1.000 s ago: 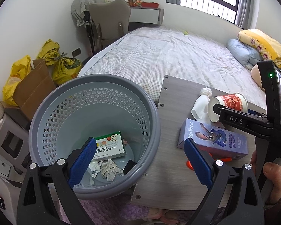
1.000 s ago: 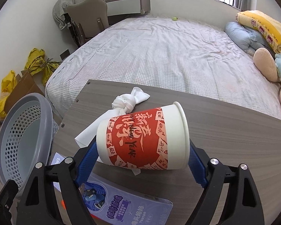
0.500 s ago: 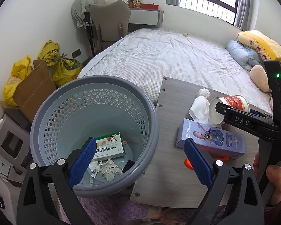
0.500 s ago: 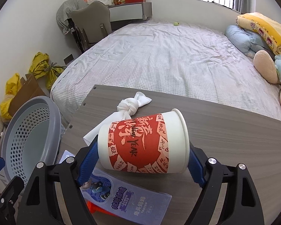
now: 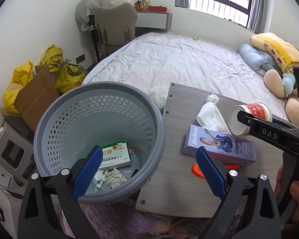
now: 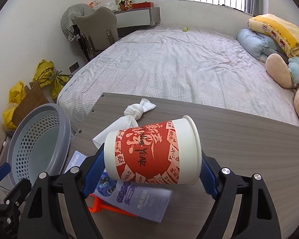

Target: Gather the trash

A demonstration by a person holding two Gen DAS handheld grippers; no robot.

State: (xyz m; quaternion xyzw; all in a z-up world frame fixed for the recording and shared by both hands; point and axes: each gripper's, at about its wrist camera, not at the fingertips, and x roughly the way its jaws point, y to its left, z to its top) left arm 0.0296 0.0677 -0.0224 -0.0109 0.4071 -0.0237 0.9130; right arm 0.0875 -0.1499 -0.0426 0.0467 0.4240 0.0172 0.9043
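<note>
The cup (image 6: 152,152) is a white paper one with a red band of printed characters and "YEAR" in black; it lies on its side, rim to the right, clamped end to end between the blue pads of the right gripper (image 6: 149,168) and lifted clear above the table (image 6: 249,145). From the left wrist view the same cup (image 5: 250,118) shows its open mouth, hanging over the right part of the table (image 5: 169,183). Under it lie a purple box (image 5: 219,146) with a cartoon rabbit, a knotted white cloth (image 5: 210,112) just far of the box, and an orange piece (image 5: 197,169) poking out at the box's near edge. The left gripper (image 5: 147,171) is spread wide and grips nothing, its left finger over the grey bin (image 5: 159,131), its right finger over the table. The bin stands at the table's left edge, its rim touching or nearly touching the board, and holds a green and white box (image 5: 115,156) and crumpled paper (image 5: 114,179). The table's right half is bare, and the bed (image 6: 179,65) lies beyond the far edge.
</note>
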